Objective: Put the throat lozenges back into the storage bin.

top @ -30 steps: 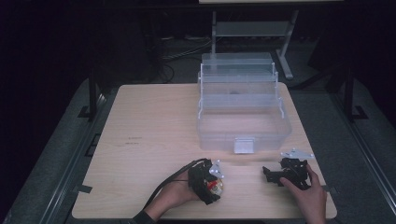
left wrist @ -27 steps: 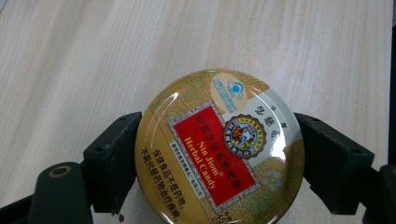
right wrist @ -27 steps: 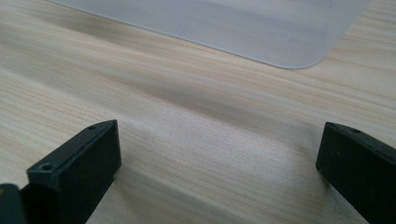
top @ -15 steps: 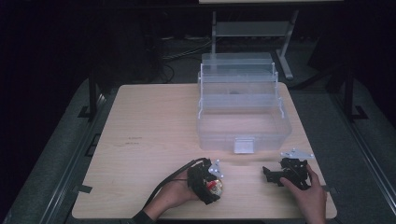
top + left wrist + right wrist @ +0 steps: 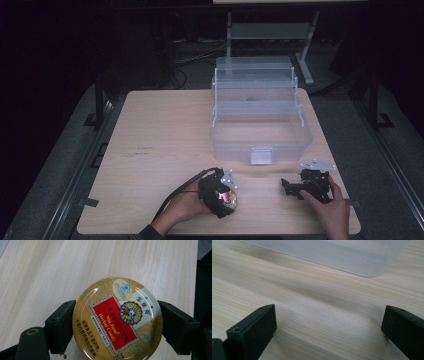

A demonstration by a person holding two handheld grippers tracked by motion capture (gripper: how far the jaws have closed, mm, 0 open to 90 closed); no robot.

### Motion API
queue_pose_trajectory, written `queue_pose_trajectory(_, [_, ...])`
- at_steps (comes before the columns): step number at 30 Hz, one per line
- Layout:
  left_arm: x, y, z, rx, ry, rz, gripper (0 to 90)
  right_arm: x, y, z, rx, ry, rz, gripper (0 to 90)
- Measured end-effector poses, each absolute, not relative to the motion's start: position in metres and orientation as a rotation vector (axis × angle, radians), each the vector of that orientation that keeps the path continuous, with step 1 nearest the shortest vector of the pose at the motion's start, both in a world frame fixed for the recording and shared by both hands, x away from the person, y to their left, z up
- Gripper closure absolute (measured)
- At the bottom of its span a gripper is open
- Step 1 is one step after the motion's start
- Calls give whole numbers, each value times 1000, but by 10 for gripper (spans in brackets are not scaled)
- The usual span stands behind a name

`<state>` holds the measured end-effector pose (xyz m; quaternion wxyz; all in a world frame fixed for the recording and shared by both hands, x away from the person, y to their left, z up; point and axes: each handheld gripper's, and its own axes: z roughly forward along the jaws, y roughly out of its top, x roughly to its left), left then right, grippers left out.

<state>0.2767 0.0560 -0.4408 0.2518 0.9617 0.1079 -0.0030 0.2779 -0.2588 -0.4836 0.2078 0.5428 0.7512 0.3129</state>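
Nothing has shifted in the past second: the left tongs (image 5: 117, 322) remain clenched on a round candy tin (image 5: 117, 320) low over the worktop's (image 5: 165, 130) near edge, the clear tiered box (image 5: 257, 117) ahead and rightward; the right tongs (image 5: 329, 327) rest released.

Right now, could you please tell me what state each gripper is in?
Left gripper: closed on the round candy tin, jaws against its two sides.
Right gripper: open, nothing between its jaws, low over the table.
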Motion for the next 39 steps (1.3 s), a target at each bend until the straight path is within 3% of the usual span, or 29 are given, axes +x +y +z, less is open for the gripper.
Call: queue_pose_trajectory(39, [296,61,-412,2604,316,-6,196,278,-259,-484,1510,2092,870,0])
